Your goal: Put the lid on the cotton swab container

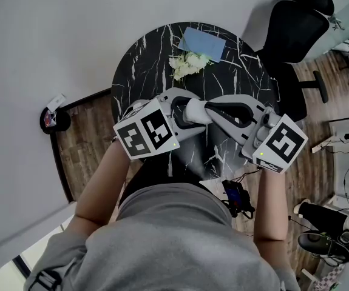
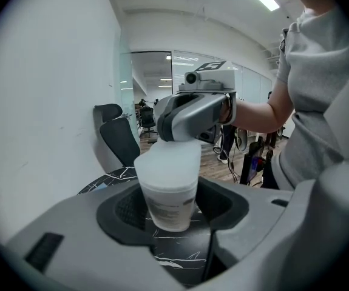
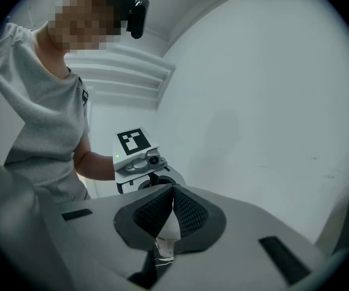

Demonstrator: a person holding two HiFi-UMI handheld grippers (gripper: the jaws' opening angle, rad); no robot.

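— Container (image 2: pixel 169 214): where is it held, and by what?

— It is gripped between the wide-set pads of the left claw (image 2: pixel 173 206), clear of the tabletop (image 2: pixel 175 260) and close in front of the person. The lid (image 2: pixel 168 161), a frosted cap, is pinched by the right claw (image 3: pixel 173 211), whose jaws are drawn almost together on it. The lid is seen sitting over the container's top.

— Why is it held that way?

— The container is judged to be steadied from the side so that its mouth is kept free, while the lid is presented from the opposite side. The two claws are set facing each other, so that a push from one can be met by the other. Whether the lid is pressed fully home cannot be told.

— And what is seen further out?

— A round tabletop of black stone with white veins is seen below the claws. At its far edge, white flowers (image 1: pixel 187 64) and a blue sheet (image 1: pixel 202 43) are set well apart from the work. Beyond them a black chair (image 1: pixel 292 29) is stood on a wood floor (image 1: pixel 86 135), and a white wall (image 1: pixel 40 35) is seen to the left. In the left gripper view an office with glass partitions and ceiling strip lights can be made out behind.
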